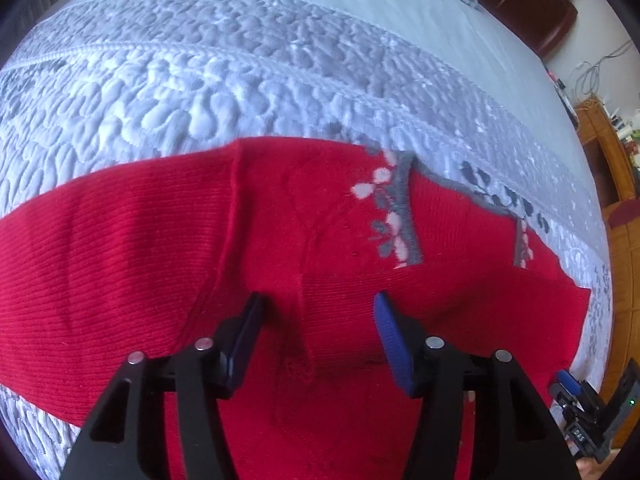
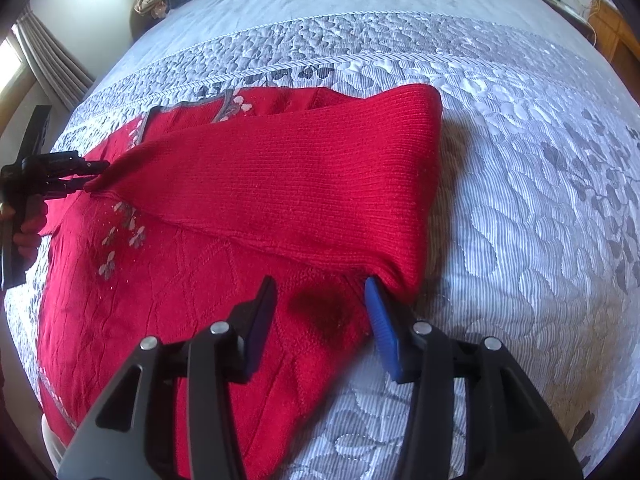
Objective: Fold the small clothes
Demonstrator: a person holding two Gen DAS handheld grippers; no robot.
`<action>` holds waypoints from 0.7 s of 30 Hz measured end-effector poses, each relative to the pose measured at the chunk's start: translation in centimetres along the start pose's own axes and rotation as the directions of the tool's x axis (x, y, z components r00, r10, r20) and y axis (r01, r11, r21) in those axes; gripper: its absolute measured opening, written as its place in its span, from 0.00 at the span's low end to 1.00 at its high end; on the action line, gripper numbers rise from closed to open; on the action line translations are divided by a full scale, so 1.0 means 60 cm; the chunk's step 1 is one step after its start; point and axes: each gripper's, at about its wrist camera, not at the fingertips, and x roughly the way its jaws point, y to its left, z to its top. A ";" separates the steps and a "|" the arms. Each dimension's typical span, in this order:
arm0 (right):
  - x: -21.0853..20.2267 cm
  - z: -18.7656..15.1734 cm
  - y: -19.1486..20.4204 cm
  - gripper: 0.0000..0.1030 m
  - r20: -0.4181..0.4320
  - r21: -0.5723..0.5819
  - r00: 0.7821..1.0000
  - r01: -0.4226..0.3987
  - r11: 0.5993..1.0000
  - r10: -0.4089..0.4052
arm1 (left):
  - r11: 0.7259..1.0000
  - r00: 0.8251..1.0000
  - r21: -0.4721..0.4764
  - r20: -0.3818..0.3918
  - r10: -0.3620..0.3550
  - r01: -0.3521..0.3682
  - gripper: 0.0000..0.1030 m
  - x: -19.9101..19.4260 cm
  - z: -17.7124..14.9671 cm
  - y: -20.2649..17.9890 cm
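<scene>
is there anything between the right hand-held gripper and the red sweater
Nothing visible. The right hand-held gripper is open right over the red sweater, its fingers straddling the knit near the folded sleeve's end. Only the quilted bedspread lies around it.

Ribbed knit red sweater (image 2: pixel 280 184) on matt quilted bedspread (image 2: pixel 520 200).

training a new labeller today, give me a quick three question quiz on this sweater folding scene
1. True or false: the red knitted sweater lies on a grey-white quilted bedspread.
2. Which sweater part is folded across the body: A sleeve, B hem, C collar?
3. Fill in: both fingers of the right hand-held gripper are spread ____.

Key: 1 true. 2 A. 3 open; the left hand-held gripper is open too.
</scene>
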 end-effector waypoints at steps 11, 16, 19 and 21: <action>0.001 -0.004 -0.001 0.47 0.011 -0.006 1.000 -0.006 1.000 0.006 | 0.996 0.997 -0.071 0.052 -0.053 0.057 0.04 -0.013 0.009 0.018; 0.001 -0.006 0.001 0.47 0.015 -0.012 1.000 0.002 1.000 -0.001 | 0.994 0.978 -0.106 0.207 -0.014 0.037 0.04 -0.052 0.014 0.022; 0.001 -0.005 0.001 0.47 0.011 -0.012 1.000 0.003 1.000 -0.003 | 0.993 0.984 -0.098 0.160 0.074 -0.059 0.04 -0.025 0.026 0.022; -0.001 -0.005 0.000 0.47 0.009 -0.007 1.000 -0.004 1.000 0.004 | 0.989 0.980 -0.106 0.164 0.116 -0.099 0.11 -0.025 0.025 0.029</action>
